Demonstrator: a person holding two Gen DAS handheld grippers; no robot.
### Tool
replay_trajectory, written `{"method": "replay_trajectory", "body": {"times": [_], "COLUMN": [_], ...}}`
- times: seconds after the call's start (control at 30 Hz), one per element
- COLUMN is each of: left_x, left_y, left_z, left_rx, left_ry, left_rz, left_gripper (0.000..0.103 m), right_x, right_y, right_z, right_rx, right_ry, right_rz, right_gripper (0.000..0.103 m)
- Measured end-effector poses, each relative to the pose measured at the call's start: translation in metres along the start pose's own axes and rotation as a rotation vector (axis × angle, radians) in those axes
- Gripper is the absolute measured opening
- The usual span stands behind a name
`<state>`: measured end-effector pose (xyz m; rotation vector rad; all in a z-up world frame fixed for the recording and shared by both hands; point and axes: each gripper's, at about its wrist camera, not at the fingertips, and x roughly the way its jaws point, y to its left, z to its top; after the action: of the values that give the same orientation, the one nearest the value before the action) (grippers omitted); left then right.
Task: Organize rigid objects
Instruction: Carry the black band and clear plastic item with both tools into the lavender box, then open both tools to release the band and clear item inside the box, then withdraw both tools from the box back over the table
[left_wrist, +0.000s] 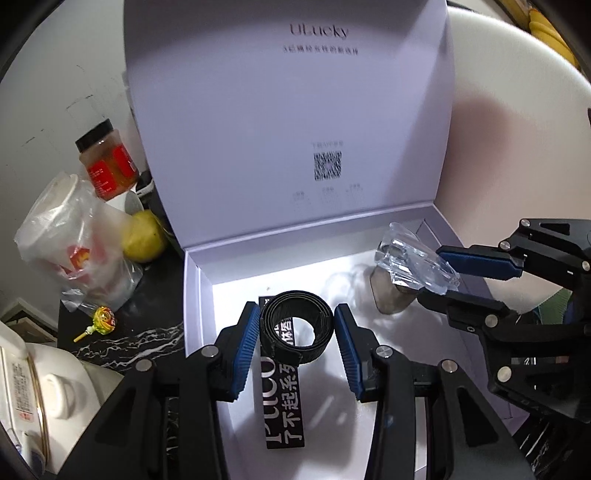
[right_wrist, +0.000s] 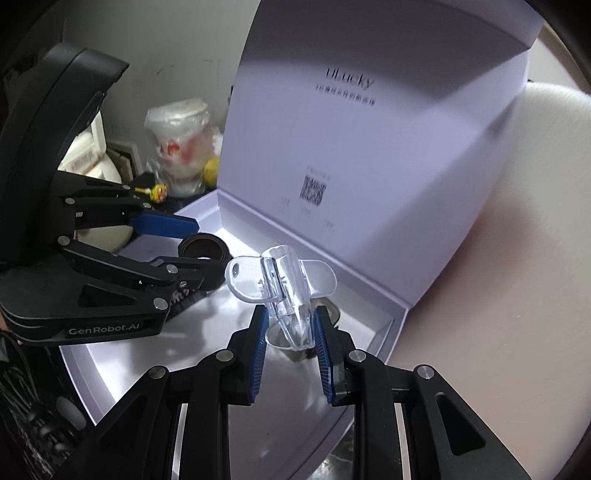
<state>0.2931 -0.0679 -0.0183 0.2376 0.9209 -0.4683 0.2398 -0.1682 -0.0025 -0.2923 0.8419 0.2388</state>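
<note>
Left gripper (left_wrist: 295, 325) jaws clamp a coiled black strap (left_wrist: 295, 326) above the floor of the open white box (left_wrist: 192, 280). Right gripper (right_wrist: 290, 325) jaws grip a clear plastic piece (right_wrist: 280, 284) over the box's right side.

free: box floor (left_wrist: 236, 424) near side | blocked: upright lid (left_wrist: 288, 122) behind, black strip (left_wrist: 284, 402) mid-floor

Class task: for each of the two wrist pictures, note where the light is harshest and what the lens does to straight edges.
Left wrist view: glare washes out the box floor behind the black coiled strap, and the raised lid bows outward. Right wrist view: a bright strip runs along the lid's hinge, the clear plastic piece glints, and the lid's edges curve strongly.
</note>
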Motion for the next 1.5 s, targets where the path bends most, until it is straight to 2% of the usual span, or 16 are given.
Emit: {"method": "replay_trajectory", "body": {"times": [0.37, 0.6, 0.67, 0.73, 0.83, 0.87, 0.9, 0.97, 1.03, 1.23, 1.5], "left_x": [0.011, 0.009, 0.008, 0.007, -0.003, -0.006, -0.008, -0.017, -0.025, -0.051, -0.092], "left_y": [-0.003, -0.015, -0.017, -0.020, -0.023, -0.023, -0.021, -0.019, -0.018, -0.013, -0.017], "left_z": [-0.009, -0.013, -0.014, -0.014, -0.014, -0.015, -0.016, -0.017, -0.018, -0.022, -0.025], "left_rx": [0.006, 0.047, 0.064, 0.071, 0.072, 0.070, 0.067, 0.051, 0.040, 0.015, 0.007], "left_ry": [0.060, 0.053, 0.063, 0.056, 0.027, 0.019, 0.015, -0.002, -0.017, -0.039, -0.100], "left_rz": [-0.021, -0.026, -0.014, -0.011, 0.004, 0.011, 0.015, 0.025, 0.023, 0.037, 0.059], "left_gripper": [0.041, 0.042, 0.042, 0.042, 0.043, 0.049, 0.062, 0.073, 0.074, 0.074, 0.074], "right_x": [0.014, 0.017, 0.015, 0.012, 0.002, -0.001, -0.006, -0.015, -0.024, -0.047, -0.084], "right_y": [0.004, 0.003, 0.002, 0.001, 0.000, -0.001, -0.001, -0.001, -0.002, 0.001, 0.010], "right_z": [-0.005, -0.004, -0.004, -0.004, -0.005, -0.005, -0.006, -0.007, -0.009, -0.011, -0.013], "right_rx": [0.005, 0.012, 0.021, 0.028, 0.036, 0.036, 0.037, 0.039, 0.044, 0.050, 0.044], "right_ry": [0.076, 0.092, 0.093, 0.088, 0.072, 0.069, 0.064, 0.054, 0.042, 0.012, -0.043], "right_rz": [0.034, 0.037, 0.029, 0.012, -0.008, -0.015, -0.025, -0.039, -0.052, -0.068, -0.095], "right_gripper": [0.025, 0.025, 0.030, 0.046, 0.055, 0.057, 0.062, 0.065, 0.071, 0.076, 0.078]}}
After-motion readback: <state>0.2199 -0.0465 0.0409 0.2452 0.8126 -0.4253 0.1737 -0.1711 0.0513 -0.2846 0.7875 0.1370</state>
